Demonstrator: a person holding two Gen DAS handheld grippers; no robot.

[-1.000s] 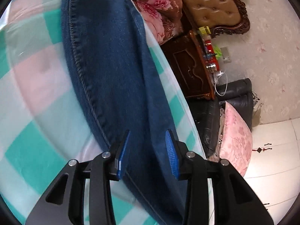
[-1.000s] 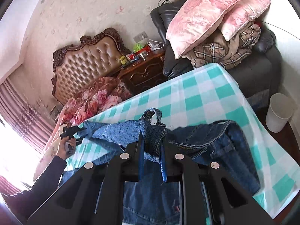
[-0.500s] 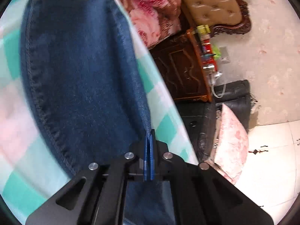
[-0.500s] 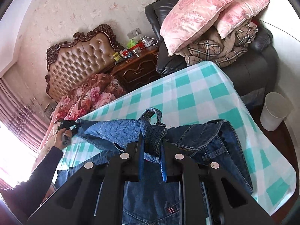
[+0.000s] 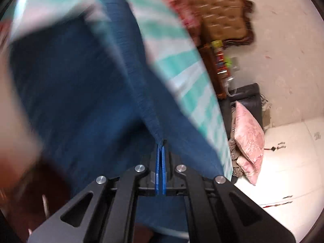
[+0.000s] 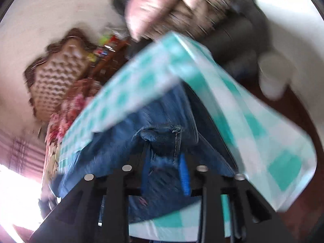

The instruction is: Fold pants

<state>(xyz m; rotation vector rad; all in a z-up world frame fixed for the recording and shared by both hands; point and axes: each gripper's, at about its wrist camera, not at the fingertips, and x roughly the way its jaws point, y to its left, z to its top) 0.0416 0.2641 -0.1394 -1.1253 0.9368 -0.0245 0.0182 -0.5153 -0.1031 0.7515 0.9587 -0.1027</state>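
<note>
— What do my two claws have?

— My left gripper (image 5: 161, 151) is clenched: its blue pads (image 5: 161, 170) are pressed flat together on a fold of the pants (image 5: 81, 93), pinching the denim at a seam ridge that runs up and away. My right gripper (image 6: 165, 162) grasps a thick bunch of the same pants (image 6: 162, 135) between its two blue pads (image 6: 184, 174), which stand apart with the cloth wadded between them.

— Count what lies beyond.

— One pair of pants, spread on one checked tablecloth (image 6: 263, 125) in teal and white. One tufted headboard (image 5: 220, 10), one dark nightstand (image 5: 212, 68).

— What does one view give that the other lacks?

— My left view shows one pink pillow (image 5: 249, 133) sharply, by a dark sofa (image 5: 247, 93). My right view, heavily blurred, shows a pale bin (image 6: 273, 77) beside the table and floral bedding (image 6: 68, 109).
</note>
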